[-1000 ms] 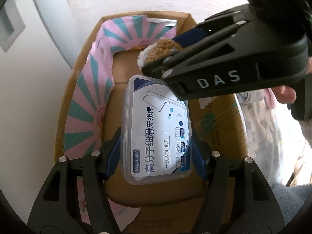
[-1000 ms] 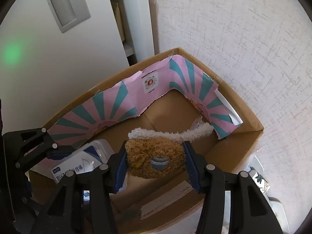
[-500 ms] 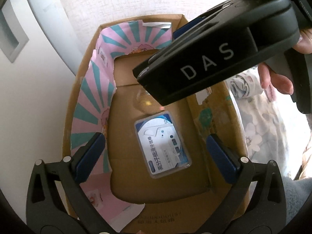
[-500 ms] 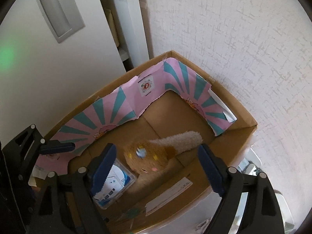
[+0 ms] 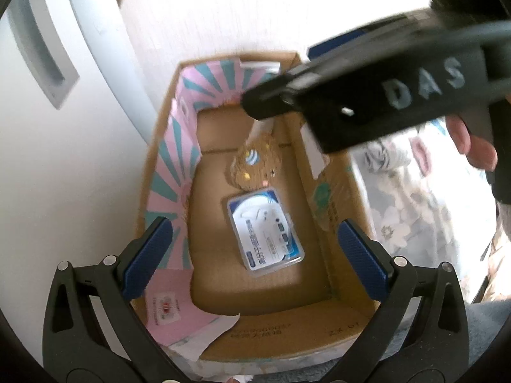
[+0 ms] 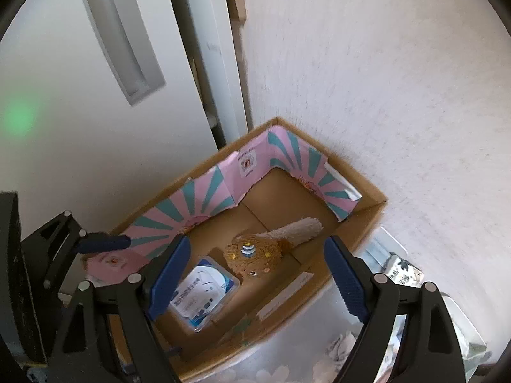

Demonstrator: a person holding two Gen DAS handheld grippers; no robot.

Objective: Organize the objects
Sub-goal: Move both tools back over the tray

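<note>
Floss box and plush toy in carton, below both empty, spread tongs.

One cardboard box, one floss-pick case, one plush toy — two grippers, left gripper, right gripper.

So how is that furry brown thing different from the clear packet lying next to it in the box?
The plush toy is brown, fuzzy and rounded, with a cream tail; the floss-pick case is flat, rectangular, clear plastic with a blue-and-white printed label. The toy bulges up, while the case lies flat. The toy sits farther into the cardboard box. Both rest on the box floor, touching or nearly so, and neither is held by a gripper.
</note>
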